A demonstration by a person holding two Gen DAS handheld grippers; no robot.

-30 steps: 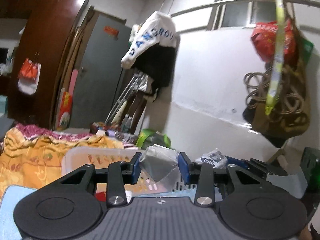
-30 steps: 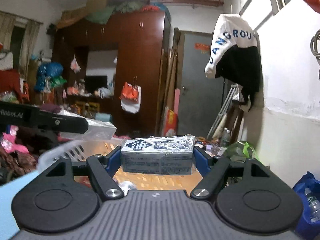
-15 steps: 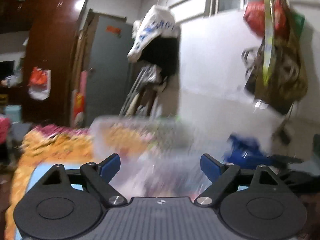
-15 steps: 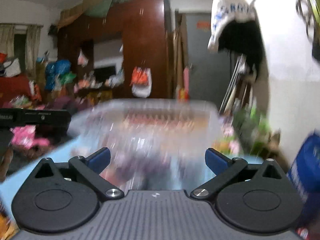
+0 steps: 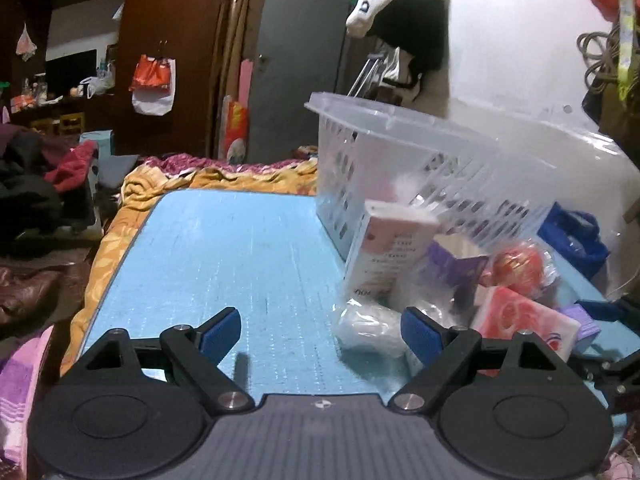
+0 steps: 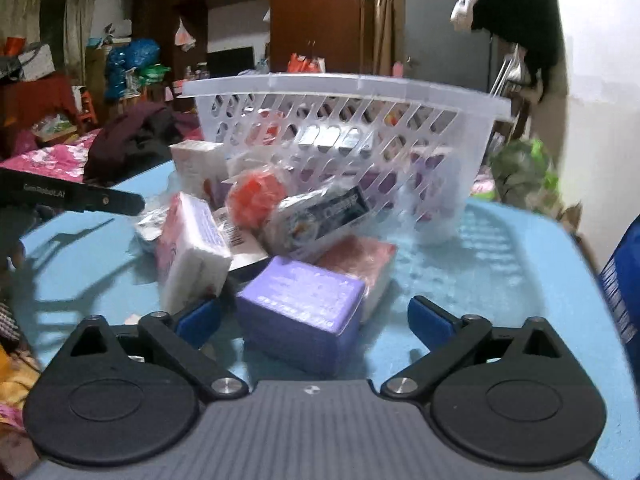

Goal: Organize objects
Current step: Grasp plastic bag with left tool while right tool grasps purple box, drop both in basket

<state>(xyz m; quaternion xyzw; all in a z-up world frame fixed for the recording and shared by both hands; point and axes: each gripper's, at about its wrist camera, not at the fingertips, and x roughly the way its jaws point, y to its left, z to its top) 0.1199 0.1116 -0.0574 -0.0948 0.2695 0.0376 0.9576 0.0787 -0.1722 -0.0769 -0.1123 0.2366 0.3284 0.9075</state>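
Note:
A clear plastic basket (image 5: 420, 168) stands tilted on the blue mat (image 5: 224, 256), also in the right wrist view (image 6: 344, 120). A heap of packets lies in front of it: a white-pink box (image 5: 388, 248), a wrapped white bundle (image 5: 370, 326), a red ball (image 6: 254, 198), a purple box (image 6: 304, 312), a tissue pack (image 6: 188, 248) and a toothpaste box (image 6: 320, 216). My left gripper (image 5: 320, 332) is open and empty, low over the mat beside the bundle. My right gripper (image 6: 314, 316) is open, its jaws either side of the purple box.
The mat lies on an orange patterned blanket (image 5: 120, 220). A white wall (image 5: 520, 60) with hanging bags is at the right, a blue bag (image 5: 576, 236) below it. A dark wardrobe (image 5: 168, 40), a grey door and piled clothes (image 5: 36, 184) stand behind.
Both grippers opened and dropped what they held: the left a grey packet, the right a wrapped box. Both have lowered to the mat, and the basket now stands tilted with packets heaped before it.

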